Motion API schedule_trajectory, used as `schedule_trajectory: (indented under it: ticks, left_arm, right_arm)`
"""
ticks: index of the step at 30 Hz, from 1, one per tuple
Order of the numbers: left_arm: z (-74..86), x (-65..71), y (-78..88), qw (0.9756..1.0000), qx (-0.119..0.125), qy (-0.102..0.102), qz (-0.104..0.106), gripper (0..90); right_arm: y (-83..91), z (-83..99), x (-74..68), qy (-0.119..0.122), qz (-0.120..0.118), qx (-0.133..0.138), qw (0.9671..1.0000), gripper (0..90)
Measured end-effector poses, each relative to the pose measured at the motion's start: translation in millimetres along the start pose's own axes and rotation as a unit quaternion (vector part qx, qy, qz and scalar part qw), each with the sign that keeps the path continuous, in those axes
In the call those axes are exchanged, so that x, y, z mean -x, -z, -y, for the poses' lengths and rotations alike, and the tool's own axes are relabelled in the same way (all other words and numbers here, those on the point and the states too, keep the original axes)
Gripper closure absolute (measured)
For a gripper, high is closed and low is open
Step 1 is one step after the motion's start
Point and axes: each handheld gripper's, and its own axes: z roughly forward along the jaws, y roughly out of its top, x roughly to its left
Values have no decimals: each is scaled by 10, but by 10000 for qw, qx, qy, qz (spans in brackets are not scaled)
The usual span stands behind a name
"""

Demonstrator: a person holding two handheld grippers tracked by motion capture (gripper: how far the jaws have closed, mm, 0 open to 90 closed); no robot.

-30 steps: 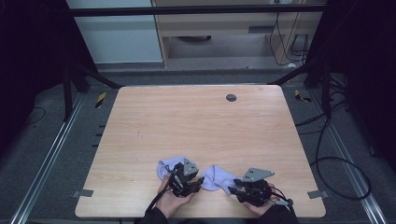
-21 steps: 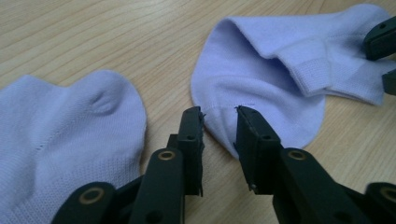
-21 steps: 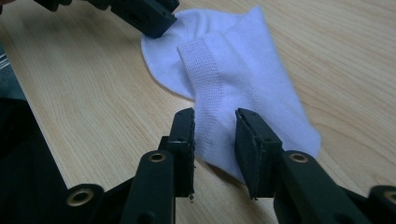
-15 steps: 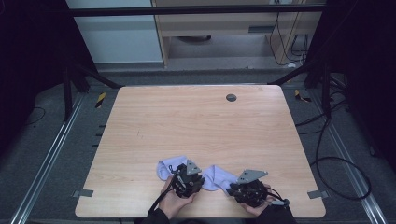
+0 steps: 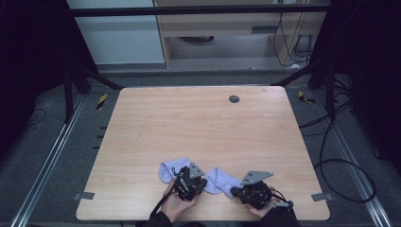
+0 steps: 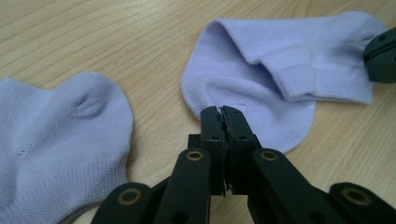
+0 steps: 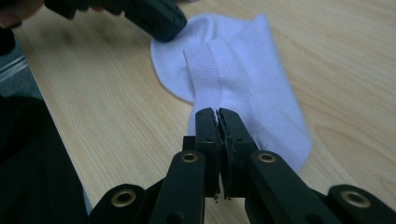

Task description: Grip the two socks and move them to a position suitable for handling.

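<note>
I see two pale lilac socks at the near edge of the table (image 5: 198, 123), both grippers down on them

Left sock (image 5: 169, 171) lies flat just left of the left gripper (image 5: 193, 185); in the left gripper view it sits at the left (image 6: 60, 140), clear of the jaws, nothing touching it

Left gripper: jaws pressed together, no gap I can see. Tips sit at the rounded edge of the right sock (image 6: 261, 88). Looks like a pinch of fabric at the tips, but I can't tell for sure that any cloth is between them. Person's left hand (image 5: 176, 206) holds it from below in the high view

Right sock lies between the two grippers in the high view (image 5: 218, 180), ribbed cuff folded back over the body. Right gripper's tip shows at the far right edge of the left gripper view, touching the cuff end

Right gripper (image 5: 249, 191): jaws also closed tight, tips on the ribbed cuff band of the right sock (image 7: 233, 79). Same caveat, contact is clear, an actual grip isn't. The left gripper shows as the dark shape at the top of the right gripper view, on the sock's far rounded end

Rest of the table is bare wood, one small dark disc (image 5: 233, 99) near the far edge
</note>
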Motion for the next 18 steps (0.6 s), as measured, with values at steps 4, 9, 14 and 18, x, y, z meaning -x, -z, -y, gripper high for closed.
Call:
schedule_trajectory:
  ticks: [4, 9, 14, 18]
  left_arm:
    - [0, 2, 1, 10000, 3, -13, 9, 872]
    - [0, -6, -1, 10000, 10, -20, 27, 872]
    - [0, -5, -3, 10000, 14, -47, 30, 872]
    - [-2, -4, -4, 10000, 12, -75, 36, 872]
  right_arm:
    - [56, -18, 19, -48, -2, 194, 9998, 876]
    - [162, -41, 82, -255, 132, 570, 9980, 879]
    - [222, -60, 156, -520, 320, 875, 9943, 880]
    - [218, -70, 217, -662, 471, 910, 9925, 880]
